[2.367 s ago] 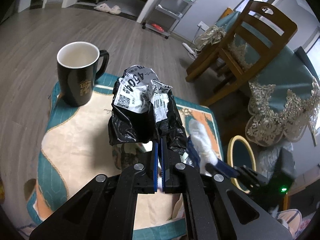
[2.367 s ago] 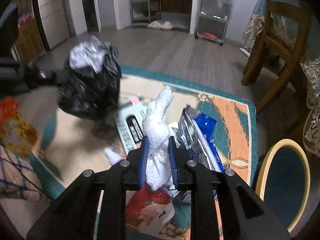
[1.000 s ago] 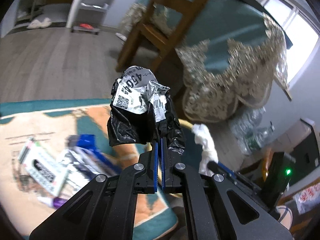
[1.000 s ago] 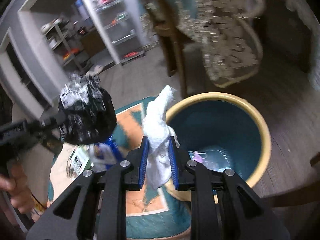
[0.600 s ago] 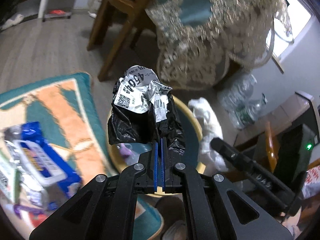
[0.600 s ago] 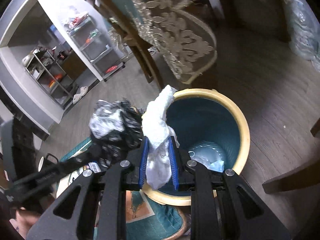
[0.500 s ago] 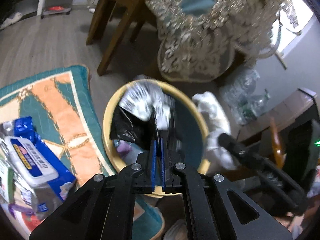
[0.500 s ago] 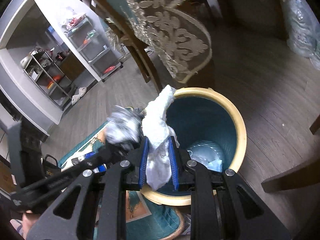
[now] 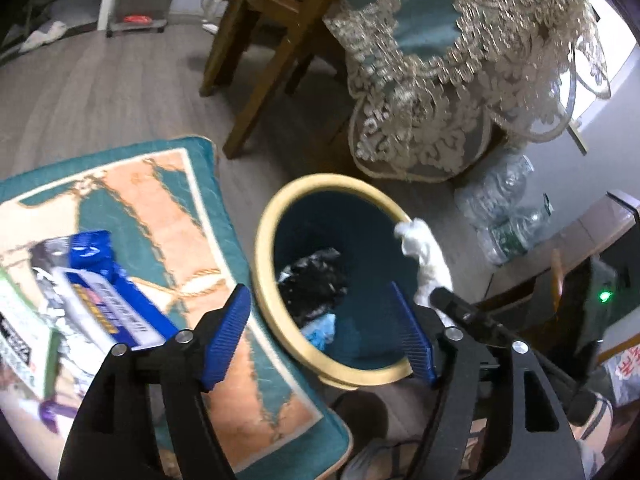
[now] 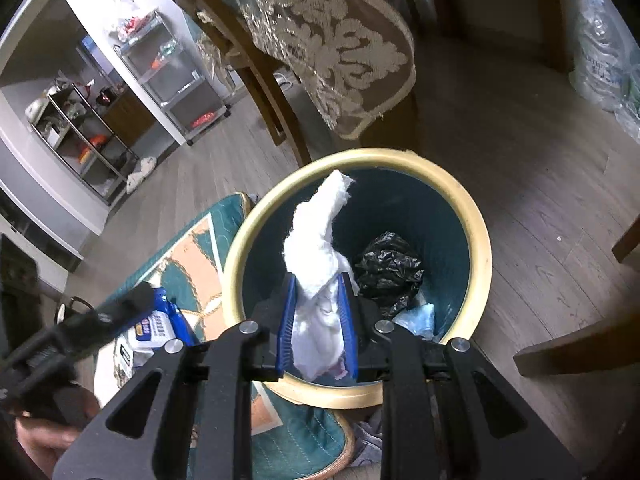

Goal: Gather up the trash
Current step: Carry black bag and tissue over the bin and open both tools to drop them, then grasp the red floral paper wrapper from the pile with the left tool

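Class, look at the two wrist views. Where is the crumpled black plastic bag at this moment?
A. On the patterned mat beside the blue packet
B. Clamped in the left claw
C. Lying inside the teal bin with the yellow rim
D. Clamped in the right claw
C: the black bag lies inside the bin, the left claw stands open with nothing between its pads, and the right claw clamps only the white tissue.
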A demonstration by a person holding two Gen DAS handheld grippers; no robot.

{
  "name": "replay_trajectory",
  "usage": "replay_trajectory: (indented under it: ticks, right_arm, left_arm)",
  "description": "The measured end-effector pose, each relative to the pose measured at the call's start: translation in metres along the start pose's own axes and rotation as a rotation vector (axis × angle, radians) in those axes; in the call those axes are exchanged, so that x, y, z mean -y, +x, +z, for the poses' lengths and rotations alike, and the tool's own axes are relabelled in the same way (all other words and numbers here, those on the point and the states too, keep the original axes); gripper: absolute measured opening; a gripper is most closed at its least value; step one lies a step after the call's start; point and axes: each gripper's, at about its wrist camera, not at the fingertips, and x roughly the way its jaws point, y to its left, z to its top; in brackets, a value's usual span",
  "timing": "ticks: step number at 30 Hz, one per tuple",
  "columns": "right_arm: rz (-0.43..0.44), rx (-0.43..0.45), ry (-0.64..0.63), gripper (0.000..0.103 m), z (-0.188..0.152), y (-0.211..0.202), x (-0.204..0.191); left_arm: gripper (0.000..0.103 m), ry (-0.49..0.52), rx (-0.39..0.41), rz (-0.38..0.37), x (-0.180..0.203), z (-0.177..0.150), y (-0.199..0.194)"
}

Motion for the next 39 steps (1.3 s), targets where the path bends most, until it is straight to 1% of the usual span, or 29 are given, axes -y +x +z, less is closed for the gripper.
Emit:
replay_trajectory:
  ticks: [3, 6, 9, 10, 12, 16, 18, 21, 32, 36, 39]
  right_arm:
    - [-0.012, -0.026, 0.003, 0.023, -0.003, 0.007, 0.000]
    - [-0.008, -0.031, 0.005, 0.039, -0.004, 0.009, -0.002]
    - [0.003, -0.023, -0.007, 0.049, -0.003, 0.007, -0.008]
    - [0.007, -0.021, -0.014, 0.051, -0.004, 0.007, -0.011]
    - [0.017, -0.019, -0.030, 0.056, -0.004, 0.006, -0.017]
    - [0.036, -0.020, -0.056, 0.059, -0.004, 0.006, -0.029]
    - [0.045, -0.016, -0.065, 0.063, -0.004, 0.005, -0.035]
    - [0.060, -0.015, -0.084, 0.065, -0.005, 0.004, -0.045]
    - [0.114, -0.030, -0.157, 0.067, -0.014, 0.006, -0.081]
    - [0.126, -0.038, -0.175, 0.067, -0.017, 0.007, -0.090]
    - [0.137, -0.044, -0.188, 0.067, -0.019, 0.008, -0.098]
  left_arm:
    - [0.075, -0.012, 0.016, 0.018, -0.009, 0.004, -0.010]
    - [0.075, -0.029, 0.037, 0.032, -0.020, 0.004, -0.026]
    - [0.076, -0.040, 0.063, 0.050, -0.030, 0.006, -0.043]
    - [0.076, -0.042, 0.075, 0.056, -0.034, 0.007, -0.050]
    - [0.077, -0.046, 0.095, 0.072, -0.040, 0.007, -0.062]
    - [0.077, -0.058, 0.119, 0.099, -0.051, 0.005, -0.081]
    - [0.078, -0.066, 0.129, 0.114, -0.059, 0.003, -0.090]
    - [0.079, -0.080, 0.141, 0.141, -0.071, -0.001, -0.103]
    - [0.079, -0.163, 0.164, 0.214, -0.115, -0.021, -0.140]
    - [0.079, -0.177, 0.150, 0.236, -0.126, -0.029, -0.146]
    - [0.079, -0.172, 0.113, 0.235, -0.131, -0.038, -0.145]
